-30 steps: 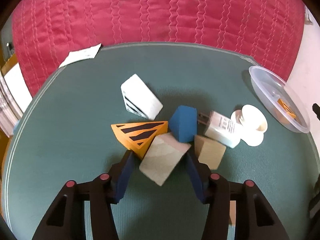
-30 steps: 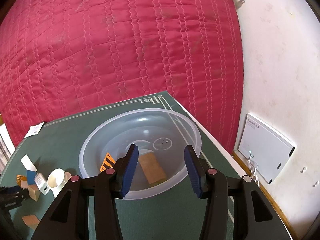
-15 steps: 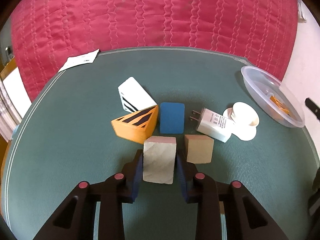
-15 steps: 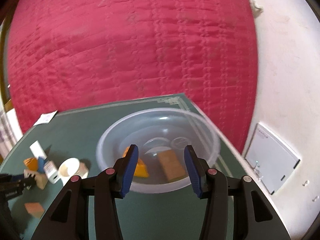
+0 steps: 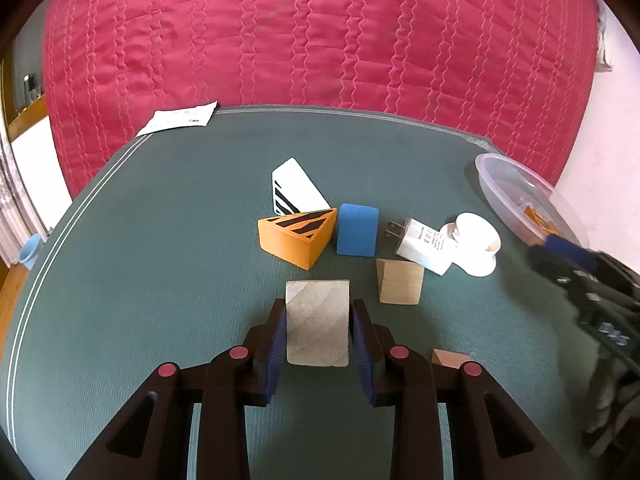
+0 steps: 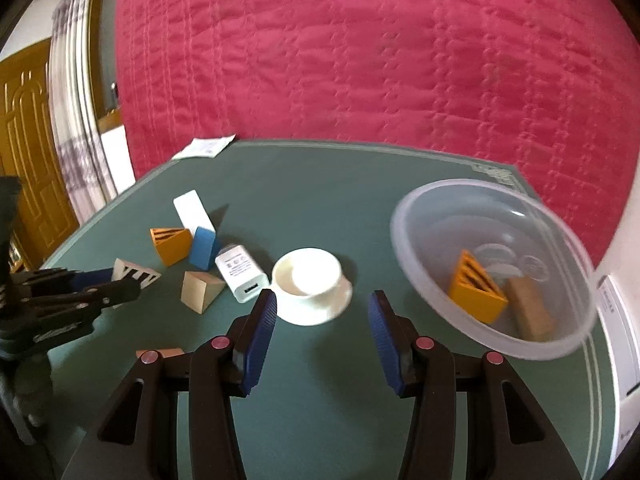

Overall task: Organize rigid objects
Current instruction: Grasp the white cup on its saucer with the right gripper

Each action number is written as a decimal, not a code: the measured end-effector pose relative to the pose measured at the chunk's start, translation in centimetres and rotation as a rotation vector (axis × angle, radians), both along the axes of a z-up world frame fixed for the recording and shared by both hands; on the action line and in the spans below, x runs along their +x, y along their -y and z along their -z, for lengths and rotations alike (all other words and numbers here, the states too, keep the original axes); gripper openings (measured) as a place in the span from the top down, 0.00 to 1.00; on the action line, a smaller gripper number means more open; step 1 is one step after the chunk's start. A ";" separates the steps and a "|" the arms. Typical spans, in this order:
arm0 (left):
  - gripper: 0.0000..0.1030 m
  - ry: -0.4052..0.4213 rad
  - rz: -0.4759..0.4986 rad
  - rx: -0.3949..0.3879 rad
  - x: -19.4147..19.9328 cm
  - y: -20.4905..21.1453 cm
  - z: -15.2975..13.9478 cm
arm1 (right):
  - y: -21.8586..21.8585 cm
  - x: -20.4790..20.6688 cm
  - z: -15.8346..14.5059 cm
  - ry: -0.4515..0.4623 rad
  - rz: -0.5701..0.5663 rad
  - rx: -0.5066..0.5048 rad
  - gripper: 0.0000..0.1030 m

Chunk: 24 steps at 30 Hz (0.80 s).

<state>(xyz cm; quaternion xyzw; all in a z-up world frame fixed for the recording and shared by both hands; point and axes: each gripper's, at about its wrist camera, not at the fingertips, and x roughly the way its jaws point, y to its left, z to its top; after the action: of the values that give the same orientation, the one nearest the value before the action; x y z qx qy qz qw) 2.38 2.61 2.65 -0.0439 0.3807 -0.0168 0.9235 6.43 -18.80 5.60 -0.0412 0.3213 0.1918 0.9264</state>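
Left gripper (image 5: 319, 322) clamps one grey-white striped wooden wedge (image 5: 317, 322) near the green table's (image 5: 160, 280) front edge, right gripper (image 6: 323, 328) gapes empty, two blocks lie in one clear plastic bowl (image 6: 424, 208) at its right corner before a red quilt (image 5: 320, 40).

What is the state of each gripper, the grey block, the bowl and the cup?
left gripper: shut on the grey block
grey block: held between the left fingers, upright
right gripper: open, empty, near the cup
bowl: holds an orange wedge and a tan block
cup: upright on the mat, looks empty
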 end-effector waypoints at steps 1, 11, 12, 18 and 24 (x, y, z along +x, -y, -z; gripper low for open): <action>0.68 0.002 0.002 -0.004 -0.1 -0.1 0.0 | -0.2 0.6 0.2 -0.016 -0.002 0.000 0.52; 0.68 -0.001 0.013 -0.030 -0.3 -0.3 0.1 | -2.0 4.4 1.6 -0.121 0.001 0.008 0.52; 0.68 -0.002 0.013 -0.031 -0.3 -0.2 0.2 | -2.4 4.6 1.7 -0.124 -0.006 -0.005 0.52; 0.68 0.001 0.014 -0.029 -0.5 -0.2 0.2 | -3.4 5.6 2.3 -0.160 -0.018 -0.031 0.49; 0.68 -0.004 0.019 -0.027 -0.4 0.0 0.4 | -3.5 6.1 2.4 -0.173 -0.024 -0.025 0.49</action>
<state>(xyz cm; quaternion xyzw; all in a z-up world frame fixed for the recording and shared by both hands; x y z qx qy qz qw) 1.96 2.58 2.30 -0.0529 0.3827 -0.0307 0.9219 12.51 -15.29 3.16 -0.0399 0.4021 0.2017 0.8922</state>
